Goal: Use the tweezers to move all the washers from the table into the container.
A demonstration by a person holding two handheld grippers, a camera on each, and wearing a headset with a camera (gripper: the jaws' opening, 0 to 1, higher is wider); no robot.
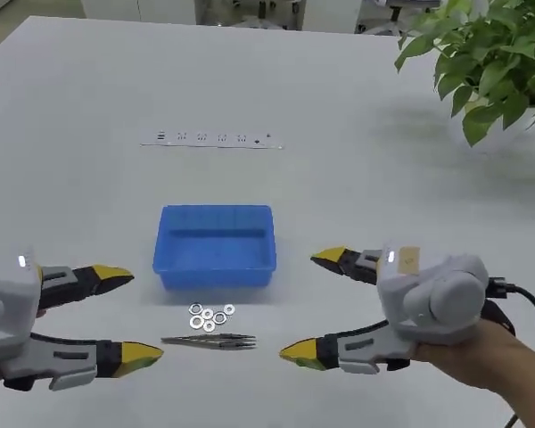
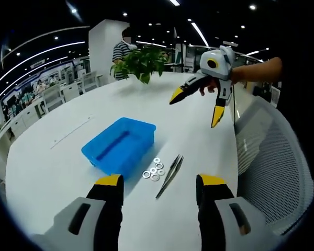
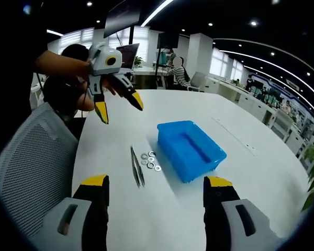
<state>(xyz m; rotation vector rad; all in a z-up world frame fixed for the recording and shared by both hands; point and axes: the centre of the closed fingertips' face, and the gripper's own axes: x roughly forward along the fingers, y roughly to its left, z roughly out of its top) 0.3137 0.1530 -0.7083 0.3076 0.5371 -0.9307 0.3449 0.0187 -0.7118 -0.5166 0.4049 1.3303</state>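
Observation:
Several small metal washers lie in a cluster on the white table, just in front of a blue container. Steel tweezers lie flat next to the washers, on the near side. My left gripper hovers open to the left of them, nothing between its yellow-tipped fingers. My right gripper hovers open to the right, also holding nothing. In the left gripper view the washers, tweezers and container lie ahead, with the right gripper beyond. In the right gripper view the washers, tweezers and container lie ahead.
A potted green plant stands at the far right of the table. A thin strip with markings lies beyond the container. A mesh chair stands at the table's near edge. A person sits at a desk in the background.

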